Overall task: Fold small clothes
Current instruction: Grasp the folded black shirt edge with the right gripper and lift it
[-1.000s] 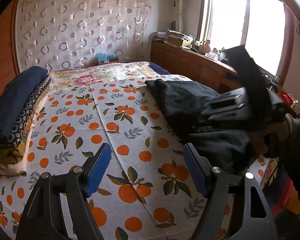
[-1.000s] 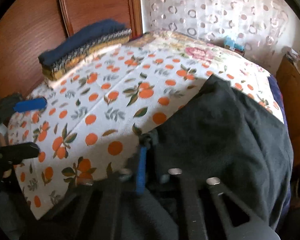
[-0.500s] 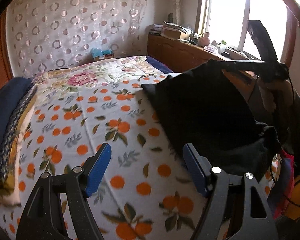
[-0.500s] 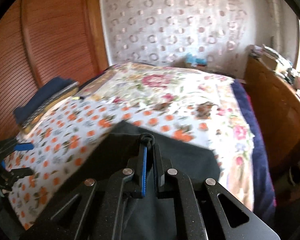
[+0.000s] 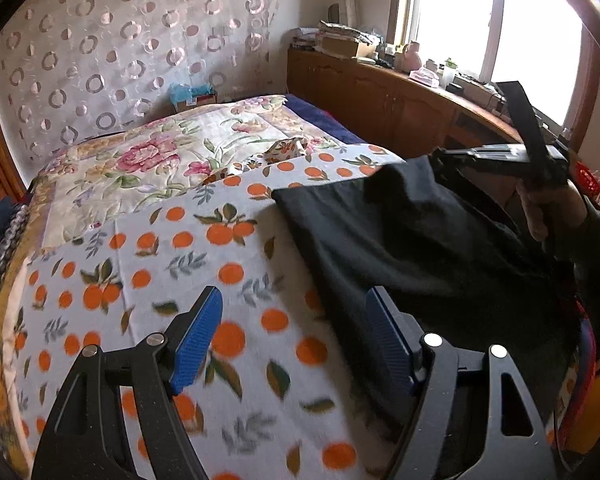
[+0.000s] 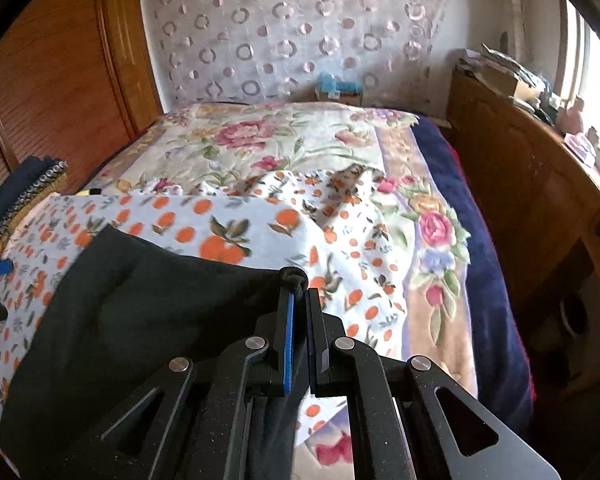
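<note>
right gripper (image 6: 299,304) clamps a bunched corner of the dark garment (image 6: 140,300) at centre frame.
left gripper (image 5: 294,336) hangs spread wide with nothing between its blue pads (image 5: 196,336), low in its view over the orange-print sheet (image 5: 148,264); the garment drapes from the raised corner across the sheet's right side, and folded clothes (image 6: 16,196) sit stacked at far left.

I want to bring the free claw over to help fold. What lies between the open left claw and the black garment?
In the left wrist view, only orange-print sheet lies between the left claw and the black garment; its right finger already overlaps the garment's near edge.
</note>
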Demonstrator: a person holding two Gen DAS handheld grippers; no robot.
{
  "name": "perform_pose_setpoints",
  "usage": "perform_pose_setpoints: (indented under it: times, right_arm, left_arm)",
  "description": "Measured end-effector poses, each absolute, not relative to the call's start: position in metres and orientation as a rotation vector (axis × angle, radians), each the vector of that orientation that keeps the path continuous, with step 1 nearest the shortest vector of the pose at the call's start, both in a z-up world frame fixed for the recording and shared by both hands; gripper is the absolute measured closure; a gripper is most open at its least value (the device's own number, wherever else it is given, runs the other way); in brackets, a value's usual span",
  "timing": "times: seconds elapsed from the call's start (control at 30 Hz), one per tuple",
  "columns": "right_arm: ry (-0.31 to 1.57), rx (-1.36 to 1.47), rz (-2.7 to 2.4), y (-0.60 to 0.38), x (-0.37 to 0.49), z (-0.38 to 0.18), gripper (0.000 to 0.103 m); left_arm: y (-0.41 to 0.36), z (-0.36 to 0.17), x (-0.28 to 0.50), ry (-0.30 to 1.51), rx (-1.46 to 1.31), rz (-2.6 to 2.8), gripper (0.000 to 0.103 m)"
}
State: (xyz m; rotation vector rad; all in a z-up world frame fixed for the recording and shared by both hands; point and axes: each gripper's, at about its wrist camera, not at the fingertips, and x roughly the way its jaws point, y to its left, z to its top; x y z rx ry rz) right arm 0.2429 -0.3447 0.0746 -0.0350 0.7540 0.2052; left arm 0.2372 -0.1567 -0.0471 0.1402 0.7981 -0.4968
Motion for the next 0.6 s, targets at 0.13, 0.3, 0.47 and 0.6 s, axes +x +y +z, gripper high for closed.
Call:
perform_pose_setpoints:
  times: [0.13, 0.3, 0.47, 0.6]
  right_arm:
    - [0.772, -0.015, 0.196, -0.353, 0.246, 0.077, 0.098]
    - [0.767, 0.013, 0.179, -0.359, 0.242, 0.079, 0.090]
    - [0.746, 0.024, 0.156, -0.356, 0.236, 0.078, 0.052]
    - [0.748, 0.073, 0.195, -0.359, 0.234, 0.070, 0.032]
  left_arm:
    - [-0.166, -0.051, 0.260, 0.808, 0.156, -0.492, 0.028]
    - [-0.180, -0.058, 0.285, 0.825, 0.185, -0.498, 0.028]
    - [-0.192, -0.062, 0.304, 0.827, 0.228, -0.495, 0.028]
    - [-0.197, -0.065, 0.316, 0.837, 0.216, -0.508, 0.028]
